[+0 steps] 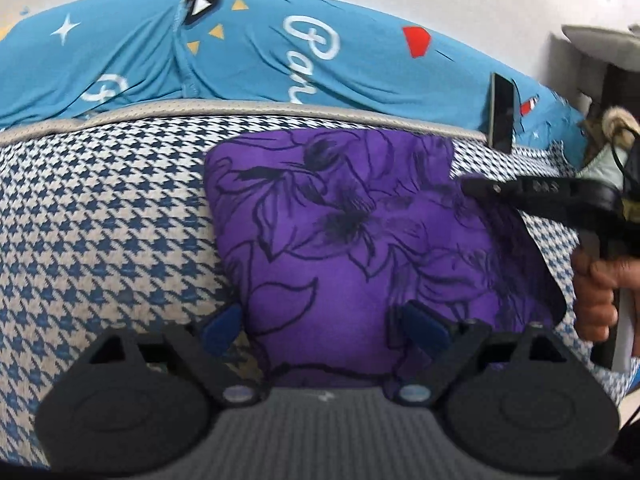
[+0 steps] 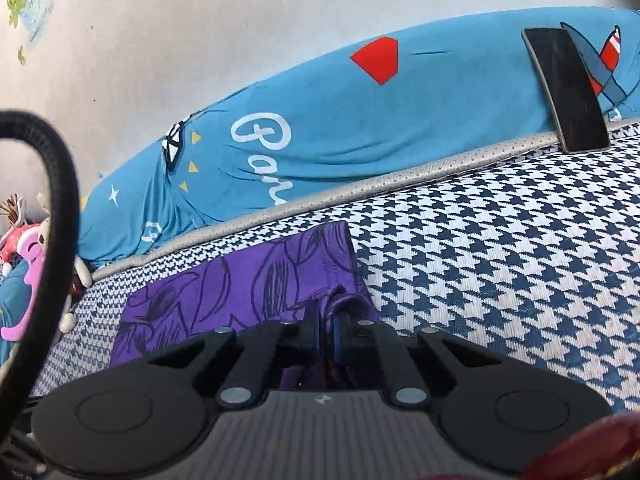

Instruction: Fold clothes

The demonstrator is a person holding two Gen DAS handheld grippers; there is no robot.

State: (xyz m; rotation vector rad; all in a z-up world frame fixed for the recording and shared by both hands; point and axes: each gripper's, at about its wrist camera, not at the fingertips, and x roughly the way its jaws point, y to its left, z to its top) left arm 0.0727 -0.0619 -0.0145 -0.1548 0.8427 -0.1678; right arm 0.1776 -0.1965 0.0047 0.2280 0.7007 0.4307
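Observation:
A purple garment (image 1: 360, 240) with dark flower outlines lies folded into a rough rectangle on the houndstooth mattress (image 1: 100, 240). My left gripper (image 1: 324, 330) is open over the garment's near edge. Its left blue pad hangs beside the cloth's left side and its right pad over the cloth. In the right wrist view my right gripper (image 2: 326, 334) is shut on a bunched edge of the purple garment (image 2: 240, 280). The left wrist view shows the right gripper (image 1: 472, 188) reaching in over the garment's far right corner, held by a hand (image 1: 596, 292).
A blue printed sheet (image 1: 240, 60) covers a long cushion against the white wall behind the mattress. A dark phone (image 1: 502, 112) (image 2: 568, 88) leans on it at the right. Soft toys (image 2: 28, 248) lie at the left end, and a black cable (image 2: 60, 200) loops close to the right camera.

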